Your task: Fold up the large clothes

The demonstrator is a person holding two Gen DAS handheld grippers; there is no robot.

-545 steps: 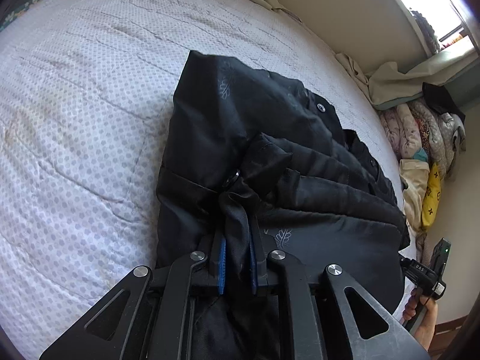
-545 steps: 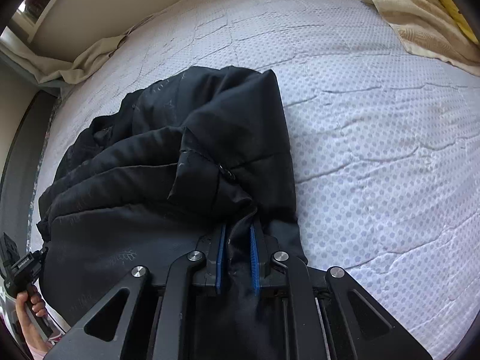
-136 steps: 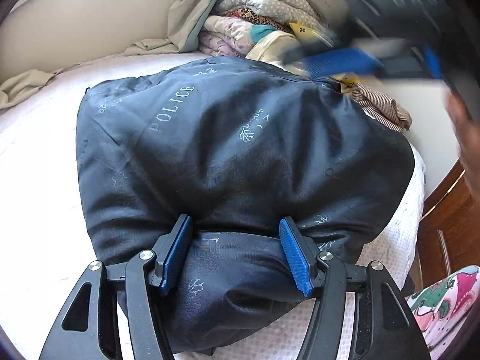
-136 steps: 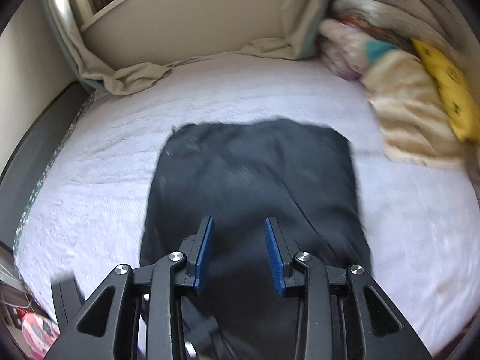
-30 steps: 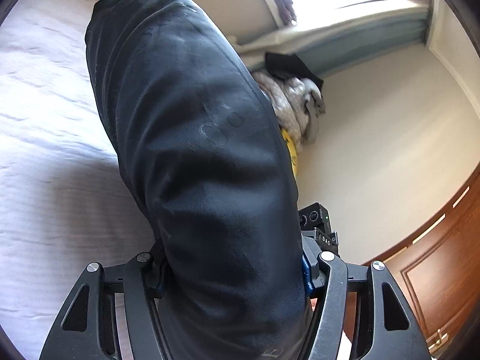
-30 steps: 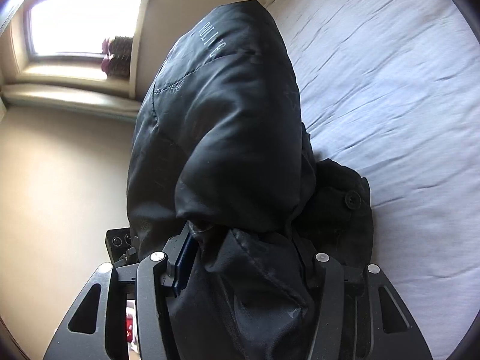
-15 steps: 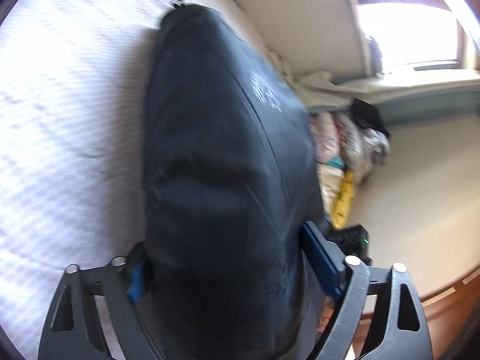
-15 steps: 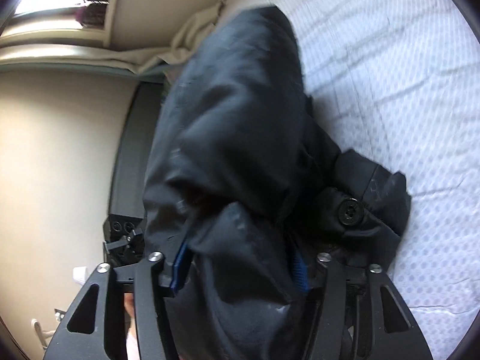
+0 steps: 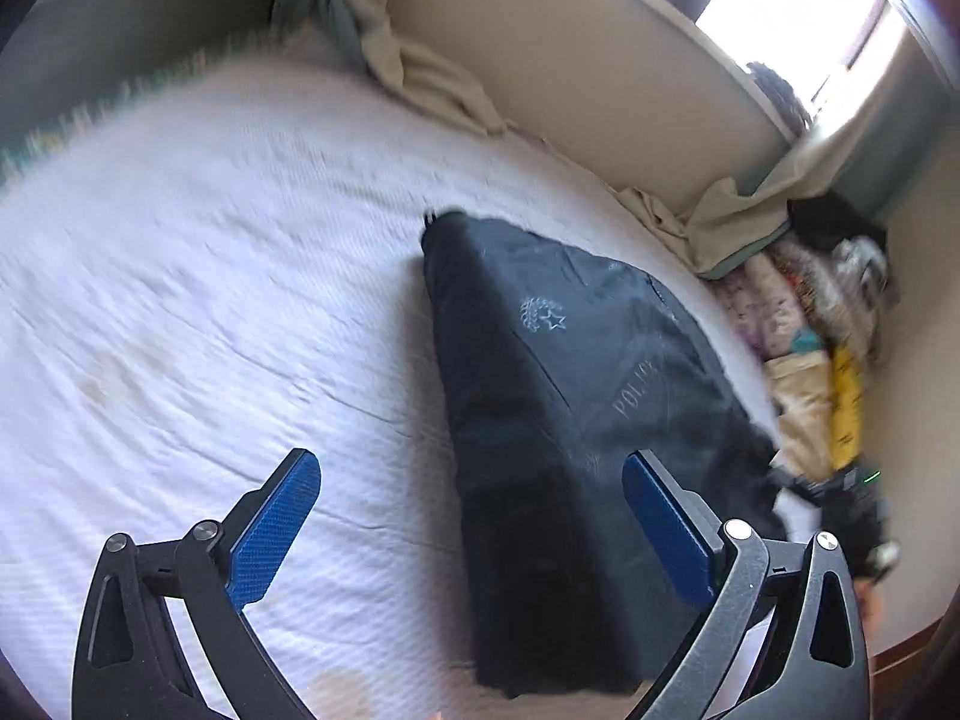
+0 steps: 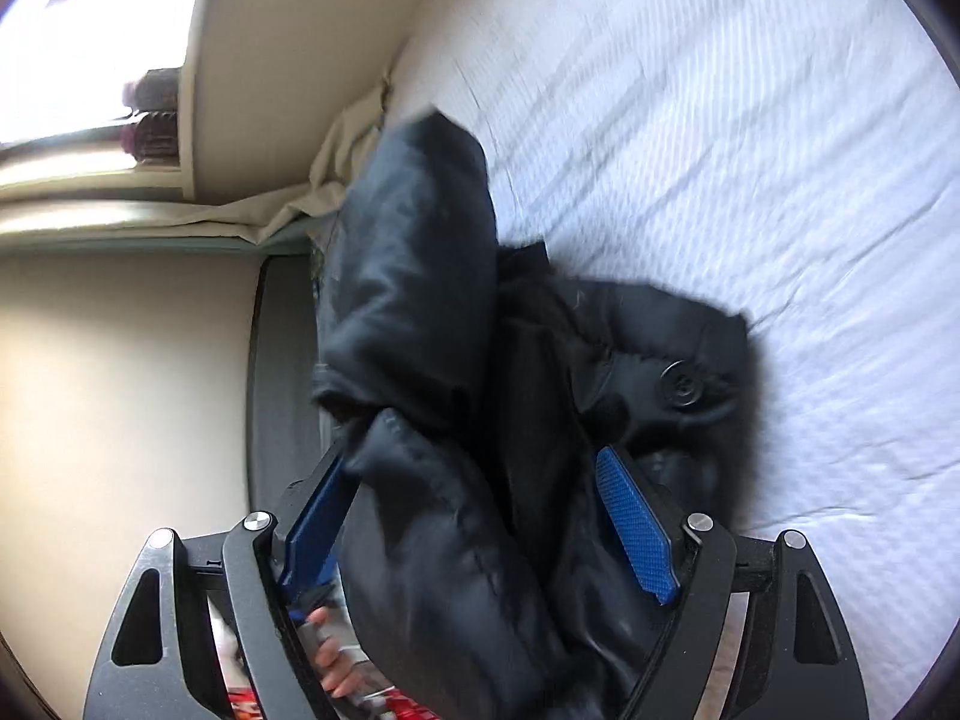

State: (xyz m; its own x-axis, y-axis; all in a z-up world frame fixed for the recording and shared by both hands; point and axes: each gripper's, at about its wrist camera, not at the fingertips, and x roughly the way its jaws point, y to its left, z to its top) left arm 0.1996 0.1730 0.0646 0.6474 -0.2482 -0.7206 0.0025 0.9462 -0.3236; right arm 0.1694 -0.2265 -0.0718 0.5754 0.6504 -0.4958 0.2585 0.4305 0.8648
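Note:
A black padded jacket (image 9: 570,420) with pale "POLICE" print lies folded in a thick bundle on the white quilted bed (image 9: 210,300). My left gripper (image 9: 474,504) hangs above its near end, jaws opening and spread wide; the blue pads (image 9: 276,534) touch nothing, and only the bundle's near right part lies between them. In the right wrist view the jacket (image 10: 420,300), with a black button (image 10: 681,384), bulges up between the fingers of my right gripper (image 10: 474,516). Its jaws are opening; the right pad (image 10: 636,534) stands clear of the cloth.
A pile of folded clothes (image 9: 804,324) lies against the wall at the bed's right end. Beige cloth (image 9: 420,72) is bunched along the wall under a bright window (image 9: 780,0). A dark bed frame (image 10: 282,360) edges the mattress. A hand (image 10: 330,660) shows below the right gripper.
The left jaws spread wide and let the jacket go, and the gripper swung away and tipped downward. The bundle now rests on the bed. The right jaws widened around the jacket.

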